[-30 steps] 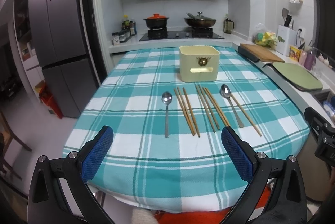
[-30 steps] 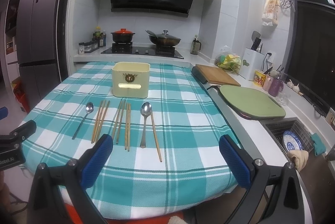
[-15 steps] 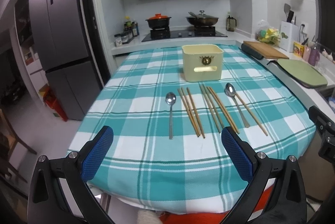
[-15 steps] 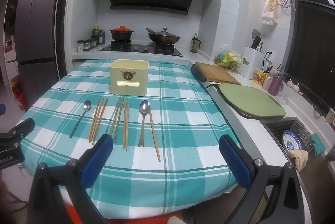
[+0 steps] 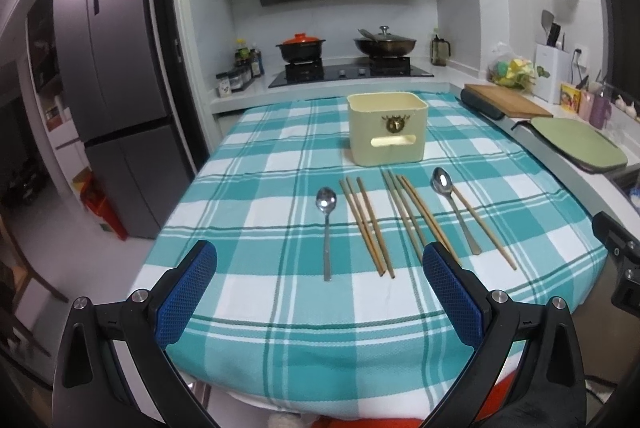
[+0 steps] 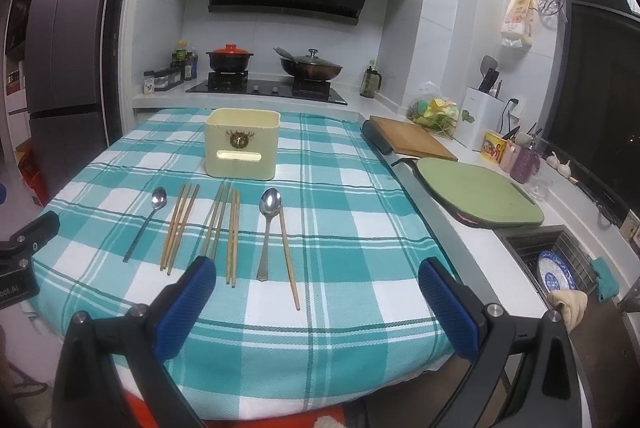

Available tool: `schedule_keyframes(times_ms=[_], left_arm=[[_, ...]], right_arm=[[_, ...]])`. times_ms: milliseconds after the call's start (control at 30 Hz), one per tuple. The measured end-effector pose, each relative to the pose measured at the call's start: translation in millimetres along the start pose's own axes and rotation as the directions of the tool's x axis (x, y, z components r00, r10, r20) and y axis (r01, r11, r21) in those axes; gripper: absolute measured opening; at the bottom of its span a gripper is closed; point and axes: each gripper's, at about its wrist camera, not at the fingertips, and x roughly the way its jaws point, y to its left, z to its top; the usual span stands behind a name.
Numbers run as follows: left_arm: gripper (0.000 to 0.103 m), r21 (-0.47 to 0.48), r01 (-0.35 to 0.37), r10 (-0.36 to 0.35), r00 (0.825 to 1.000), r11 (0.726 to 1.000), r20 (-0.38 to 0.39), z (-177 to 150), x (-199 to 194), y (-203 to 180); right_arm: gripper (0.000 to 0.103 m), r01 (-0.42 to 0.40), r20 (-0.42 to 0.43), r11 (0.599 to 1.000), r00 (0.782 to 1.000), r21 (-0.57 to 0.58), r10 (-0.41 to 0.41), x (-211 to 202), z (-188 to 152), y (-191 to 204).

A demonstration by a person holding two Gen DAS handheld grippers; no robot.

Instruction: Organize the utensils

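A cream utensil box point(image 5: 386, 128) point(image 6: 241, 143) stands on the teal checked tablecloth point(image 5: 248, 184) point(image 6: 352, 212). In front of it lie a left spoon point(image 5: 327, 228) point(image 6: 147, 220), a bundle of chopsticks point(image 5: 366, 224) point(image 6: 180, 226), a second bundle point(image 5: 412, 212) point(image 6: 225, 228), a right spoon point(image 5: 454, 208) point(image 6: 268, 228) and a single chopstick point(image 5: 484, 228) point(image 6: 289, 256). My left gripper point(image 5: 320, 292) is open and empty above the table's near edge. My right gripper point(image 6: 316, 298) is open and empty, near the edge too.
A stove with a red-lidded pot point(image 5: 301, 46) and a wok point(image 5: 384, 44) is behind the table. A wooden board point(image 6: 408, 140), a green board point(image 6: 480, 192) and a sink with a plate point(image 6: 554, 272) are on the right counter. A fridge point(image 5: 112, 108) stands left.
Both grippers have moved slightly forward and up over the table's near edge. The utensils and the box have not moved.
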Motion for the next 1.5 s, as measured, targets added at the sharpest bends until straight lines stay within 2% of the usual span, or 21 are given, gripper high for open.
schedule_keyframes(times_ms=[133,300,400,467,533,600,767,833,900,933,1033,1167,1300,1367,1500], left_arm=[[0.103,-0.033,-0.017,0.016,1.0,0.999,-0.007,-1.9,11.9,10.5],[0.103,-0.068,-0.009,0.001,0.992,0.998,-0.13,-10.3,43.1,26.9],[0.103,-0.079,-0.025,0.01,0.983,0.997,-0.181,-18.6,61.4,33.2],[0.103,-0.109,-0.004,-0.02,0.976,0.994,-0.216,-23.5,74.6,37.3],[0.103,-0.134,0.01,-0.042,0.97,0.991,-0.24,-27.9,86.0,40.6],[0.103,-0.136,0.02,-0.055,0.965,0.991,-0.256,-30.9,95.2,40.2],[0.103,-0.132,0.044,-0.081,0.953,0.99,-0.292,-32.1,125.3,39.3],[0.103,-0.127,0.037,-0.075,0.948,0.991,-0.309,-30.1,141.8,40.0],[0.103,-0.122,0.033,-0.071,0.943,0.992,-0.325,-27.6,159.3,40.9],[0.103,-0.118,0.032,-0.07,0.941,0.992,-0.332,-26.5,166.7,40.6],[0.103,-0.098,0.026,-0.06,0.932,0.995,-0.357,-23.2,190.3,38.3],[0.103,-0.07,0.024,-0.048,0.925,0.997,-0.378,-18.1,216.5,33.5],[0.103,-0.036,0.015,-0.028,0.92,0.999,-0.392,-16.0,236.9,28.9],[0.103,-0.022,0.005,-0.013,0.917,1.0,-0.398,-16.0,244.2,28.0],[0.103,-0.02,-0.019,0.009,0.911,1.0,-0.412,-18.4,257.7,31.1]], right_arm=[[0.103,-0.046,0.022,0.999,0.999,0.007,0.046,2.3,3.7,-3.6],[0.103,-0.076,0.088,0.997,0.993,0.001,0.076,1.7,4.3,-6.2],[0.103,-0.076,0.052,0.997,0.996,-0.033,0.077,17.7,1.0,1.3],[0.103,-0.12,0.018,0.992,0.992,-0.046,0.121,31.4,-4.6,5.5],[0.103,-0.184,-0.017,0.983,0.983,-0.017,0.184,44.6,-11.1,5.2],[0.103,-0.213,-0.048,0.977,0.976,0.018,0.214,58.9,-15.5,3.5],[0.103,-0.176,-0.093,0.984,0.979,0.039,0.179,99.1,-23.7,-7.6],[0.097,-0.175,-0.138,0.983,0.974,0.056,0.182,119.2,-27.9,-14.9],[0.083,-0.186,-0.196,0.98,0.961,0.066,0.196,138.1,-30.9,-20.4],[0.081,-0.194,-0.219,0.979,0.954,0.068,0.205,146.4,-31.9,-21.3],[0.073,-0.217,-0.253,0.975,0.941,0.048,0.222,166.3,-29.9,-17.6],[0.055,-0.284,-0.3,0.959,0.913,0.019,0.277,198.1,-20.6,-5.0],[0.047,-0.309,-0.345,0.951,0.894,-0.013,0.286,232.6,-11.9,7.7],[0.046,-0.324,-0.364,0.946,0.885,-0.029,0.292,245.9,-10.1,12.7],[0.045,-0.316,-0.393,0.947,0.88,-0.062,0.268,269.3,-14.2,17.7]])
